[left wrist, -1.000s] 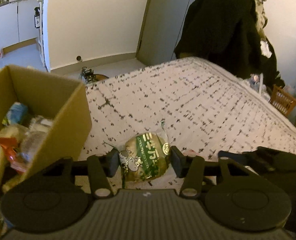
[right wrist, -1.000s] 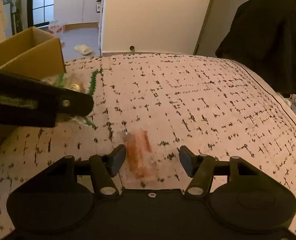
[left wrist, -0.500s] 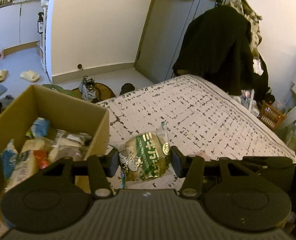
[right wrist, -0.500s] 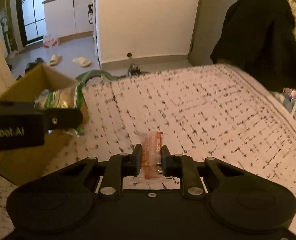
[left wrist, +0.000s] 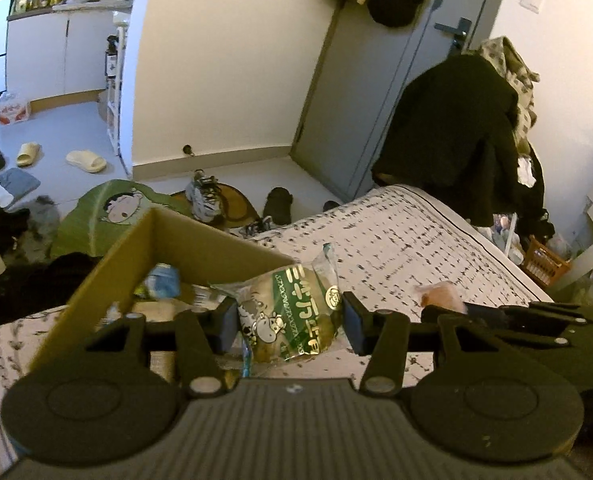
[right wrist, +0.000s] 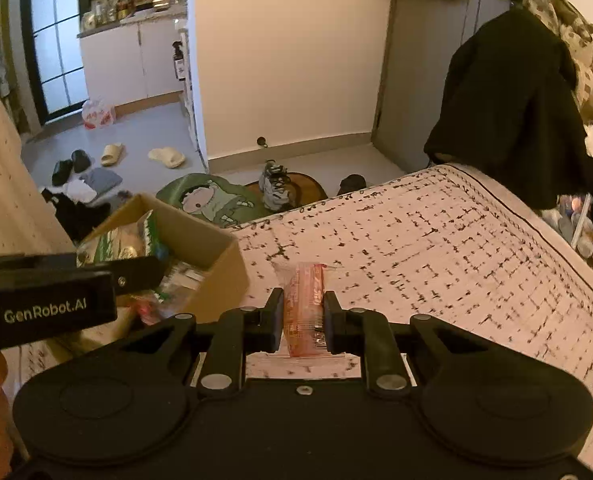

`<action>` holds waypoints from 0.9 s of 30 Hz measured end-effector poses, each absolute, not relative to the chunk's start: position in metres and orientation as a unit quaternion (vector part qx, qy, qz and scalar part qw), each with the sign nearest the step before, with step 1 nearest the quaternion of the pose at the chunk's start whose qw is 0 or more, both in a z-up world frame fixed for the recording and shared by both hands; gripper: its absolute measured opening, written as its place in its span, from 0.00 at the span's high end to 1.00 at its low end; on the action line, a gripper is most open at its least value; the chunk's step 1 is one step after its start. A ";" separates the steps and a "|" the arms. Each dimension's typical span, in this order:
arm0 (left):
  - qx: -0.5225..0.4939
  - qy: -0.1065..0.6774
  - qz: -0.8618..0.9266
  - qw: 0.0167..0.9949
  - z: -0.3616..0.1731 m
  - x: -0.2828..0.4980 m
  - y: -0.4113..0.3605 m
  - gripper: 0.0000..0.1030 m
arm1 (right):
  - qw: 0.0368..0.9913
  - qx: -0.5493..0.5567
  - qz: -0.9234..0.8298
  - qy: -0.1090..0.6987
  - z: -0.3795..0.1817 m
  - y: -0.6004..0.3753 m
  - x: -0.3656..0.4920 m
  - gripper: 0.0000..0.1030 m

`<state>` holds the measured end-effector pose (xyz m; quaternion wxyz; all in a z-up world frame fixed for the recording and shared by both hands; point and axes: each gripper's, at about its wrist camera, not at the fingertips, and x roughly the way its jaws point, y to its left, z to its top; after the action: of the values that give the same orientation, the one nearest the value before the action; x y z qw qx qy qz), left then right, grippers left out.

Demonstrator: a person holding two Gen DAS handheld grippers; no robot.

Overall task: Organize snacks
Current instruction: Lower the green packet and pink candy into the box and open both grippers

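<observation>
My left gripper (left wrist: pixel 290 322) is shut on a green-labelled bun packet (left wrist: pixel 292 316) with a cow drawing, held above the right wall of the open cardboard box (left wrist: pixel 108 268). The box stands on the bed and holds several snack packets (left wrist: pixel 162 280). My right gripper (right wrist: pixel 303 318) is shut on a slim orange-pink snack packet (right wrist: pixel 306 304), lifted above the bed to the right of the box (right wrist: pixel 224 268). The left gripper (right wrist: pixel 48 300) and its green packet (right wrist: pixel 116 246) show over the box in the right wrist view. The orange packet (left wrist: pixel 438 294) shows in the left wrist view.
The bed cover (right wrist: pixel 456 248) is white with black dashes and spreads right of the box. Shoes (left wrist: pixel 202 196), slippers (left wrist: pixel 86 160) and a green cartoon mat (left wrist: pixel 108 212) lie on the floor beyond. A dark coat (left wrist: pixel 452 136) hangs at the bed's far right.
My right gripper shut on the orange packet and lifted it off the bed. My left gripper rose and carried the bun packet left, over the box's edge.
</observation>
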<state>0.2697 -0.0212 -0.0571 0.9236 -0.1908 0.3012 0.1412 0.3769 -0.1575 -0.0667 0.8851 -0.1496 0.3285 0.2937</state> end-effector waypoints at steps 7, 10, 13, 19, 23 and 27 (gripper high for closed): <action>-0.201 0.306 0.150 0.918 -0.052 0.251 0.008 0.50 | 0.890 -0.127 0.292 0.326 -0.062 -0.130 0.364 0.81; -0.203 0.306 0.154 0.917 -0.051 0.246 0.019 0.50 | 0.893 -0.114 0.288 0.328 -0.064 -0.123 0.361 0.81; -0.208 0.310 0.157 0.915 -0.054 0.242 0.030 0.50 | 0.895 -0.097 0.286 0.328 -0.065 -0.116 0.359 0.81; -0.218 0.320 0.158 0.908 -0.068 0.235 0.047 0.50 | 0.893 -0.104 0.299 0.320 -0.070 -0.104 0.360 0.81; -0.223 0.327 0.163 0.904 -0.079 0.234 0.057 0.49 | 0.888 -0.118 0.307 0.323 -0.078 -0.094 0.357 0.81; -0.230 0.334 0.170 0.898 -0.088 0.233 0.066 0.48 | 0.884 -0.112 0.313 0.329 -0.083 -0.088 0.357 0.81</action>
<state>0.2330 0.0656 -0.0885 0.8981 -0.2302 0.3340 0.1700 0.3574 -0.0876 -0.0826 0.8840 -0.1118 0.3287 0.3131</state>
